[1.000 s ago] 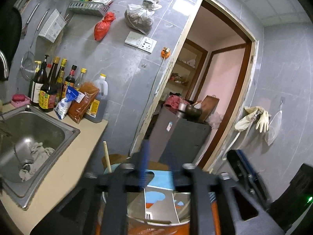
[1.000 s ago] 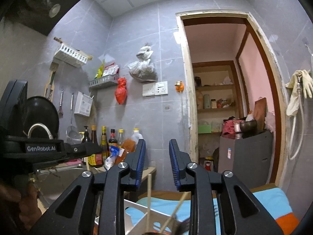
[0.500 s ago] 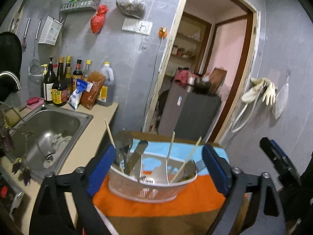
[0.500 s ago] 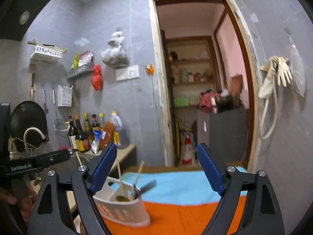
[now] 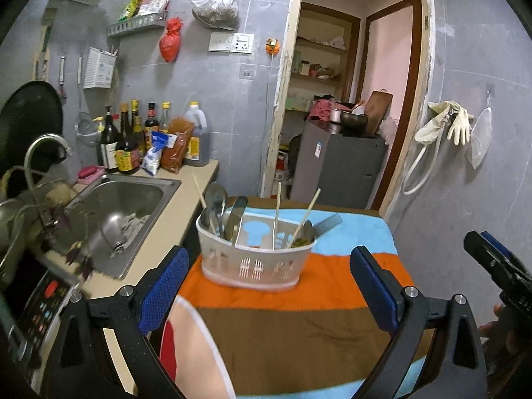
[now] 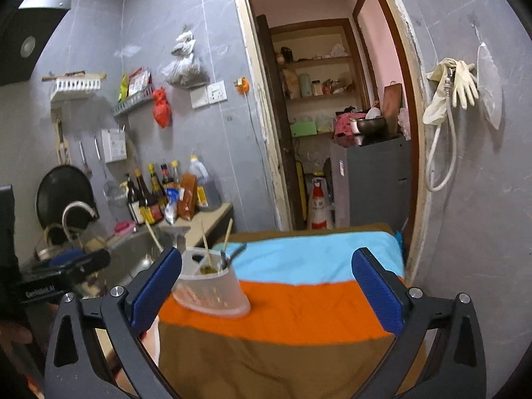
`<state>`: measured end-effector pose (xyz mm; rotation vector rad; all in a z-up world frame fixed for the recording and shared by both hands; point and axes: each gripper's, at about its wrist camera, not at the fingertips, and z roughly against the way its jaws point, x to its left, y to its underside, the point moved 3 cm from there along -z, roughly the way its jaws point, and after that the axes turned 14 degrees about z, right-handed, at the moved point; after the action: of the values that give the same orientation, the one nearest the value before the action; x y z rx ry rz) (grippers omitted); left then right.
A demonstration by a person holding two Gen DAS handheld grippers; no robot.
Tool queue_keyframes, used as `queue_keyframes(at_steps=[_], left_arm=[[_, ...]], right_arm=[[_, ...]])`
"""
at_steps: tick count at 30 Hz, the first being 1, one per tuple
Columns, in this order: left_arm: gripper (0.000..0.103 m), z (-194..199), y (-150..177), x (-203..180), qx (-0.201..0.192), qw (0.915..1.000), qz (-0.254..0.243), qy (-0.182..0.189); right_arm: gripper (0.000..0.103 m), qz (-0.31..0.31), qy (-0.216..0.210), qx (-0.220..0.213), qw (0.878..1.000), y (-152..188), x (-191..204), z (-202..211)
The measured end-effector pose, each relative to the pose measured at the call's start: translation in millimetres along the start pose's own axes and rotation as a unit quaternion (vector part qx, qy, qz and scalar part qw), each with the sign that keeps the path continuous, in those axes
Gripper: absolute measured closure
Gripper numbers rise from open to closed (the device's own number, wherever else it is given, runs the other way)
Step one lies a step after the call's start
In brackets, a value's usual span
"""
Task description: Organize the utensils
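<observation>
A white plastic basket [image 5: 254, 261] with slotted sides stands upright on a striped cloth [image 5: 299, 326], on its orange band, near the cloth's left side. Its long side runs left to right in the left wrist view; in the right wrist view its narrow end faces the camera. A divider splits it into compartments. In the left end stand metal spoons [image 5: 215, 204] and a flat metal utensil [image 5: 236, 214], handles down and heads up, leaning slightly. Three wooden chopsticks [image 5: 277, 209] rise from the basket: one at the left end tilts left, one near the middle stands almost straight, one at the right tilts right beside a spoon bowl with greenish residue.

The left gripper [image 5: 269, 287] is spread wide, its jaws having just been opening, with nothing pinched between them; the basket sits beyond its blue pads. The right gripper [image 6: 266, 291] is likewise spread wide and empty, jaws just opened, the basket just beyond its left finger.

Left of the cloth lie a counter with a steel sink [image 5: 123, 206] and a row of bottles [image 5: 133, 139] against the grey wall.
</observation>
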<state>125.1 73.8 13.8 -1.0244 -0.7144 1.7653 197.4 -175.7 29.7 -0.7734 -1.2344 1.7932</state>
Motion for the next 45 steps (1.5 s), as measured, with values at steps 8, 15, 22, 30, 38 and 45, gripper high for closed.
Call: queue_keyframes(at_steps=[8, 15, 22, 30, 38, 45], left_arm=[[0.008, 45.3, 40.8, -5.3, -0.008, 0.9992, -0.020, -0.034], [0.008, 68.3, 69.8, -2.8, -0.009, 0.9994, -0.014, -0.030], [0.008, 84.5, 79.9, -7.8, -0.020, 0.9997, -0.011, -0.012], [0.008, 90.6, 85.1, -13.0, -0.022, 0.9996, -0.018, -0.006], [0.008, 95.0, 82.8, -10.5, -0.030, 0.9995, -0.013, -0.002], [0.008, 97.4, 82.8, -9.2, -0.027, 0.9996, -0.010, -0.003]], right_arm=[[0.000, 0.018, 0.003, 0.004, 1.000, 18.0, -2.1, 53.8], [0.000, 0.025, 0.009, 0.010, 1.000, 35.4, 1.7, 84.9], [0.000, 0.034, 0.012, 0.018, 0.999, 47.7, 8.3, 101.0], [0.000, 0.019, 0.018, 0.032, 0.999, 57.5, 5.5, 104.8], [0.000, 0.018, 0.019, 0.034, 0.999, 59.0, 4.4, 106.1], [0.000, 0.015, 0.018, 0.035, 0.999, 60.1, 4.0, 106.9]])
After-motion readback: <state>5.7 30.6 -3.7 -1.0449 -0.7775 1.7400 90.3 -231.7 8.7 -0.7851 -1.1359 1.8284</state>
